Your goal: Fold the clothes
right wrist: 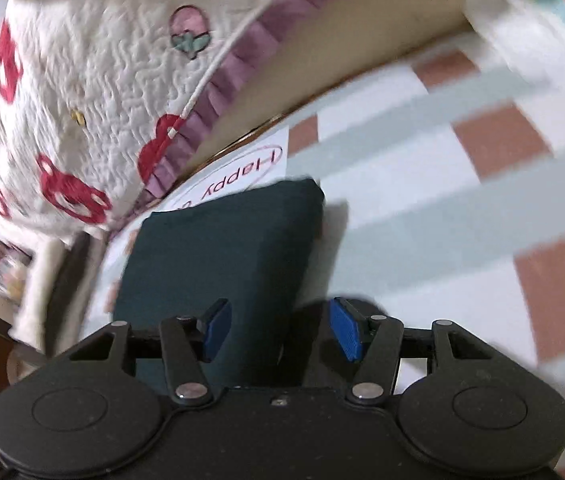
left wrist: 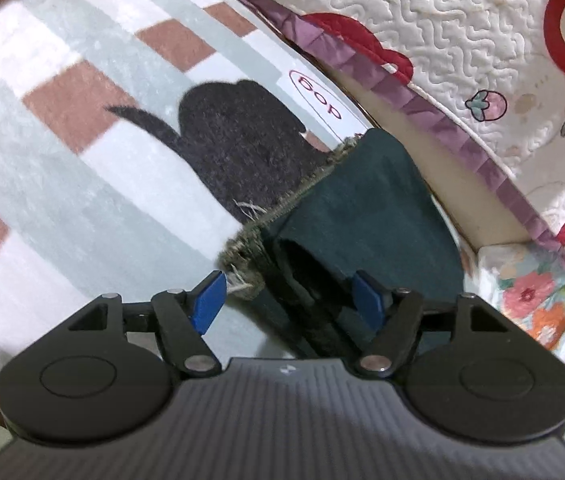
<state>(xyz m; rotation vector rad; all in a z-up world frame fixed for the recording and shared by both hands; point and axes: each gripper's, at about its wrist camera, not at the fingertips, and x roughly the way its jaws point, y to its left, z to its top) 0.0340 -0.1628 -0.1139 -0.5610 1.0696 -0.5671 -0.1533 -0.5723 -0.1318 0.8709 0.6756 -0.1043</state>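
A dark green folded garment [left wrist: 366, 208] lies on the checked rug [left wrist: 82, 184] near the bed's edge, with a frayed olive hem [left wrist: 282, 208] along its left side. My left gripper [left wrist: 290, 300] is open, its blue pads [left wrist: 207, 300] spread around the garment's near folded edge. In the right wrist view the same garment [right wrist: 222, 248] is a neat dark block. My right gripper [right wrist: 278, 330] is open, its blue pads [right wrist: 346, 328] straddling the garment's near right corner.
A white quilted bedspread [left wrist: 462, 40] with red bears and a purple frill [left wrist: 402, 96] hangs beside the rug. A black dog print [left wrist: 238, 136] is on the rug. A floral cloth [left wrist: 538, 300] lies at the right.
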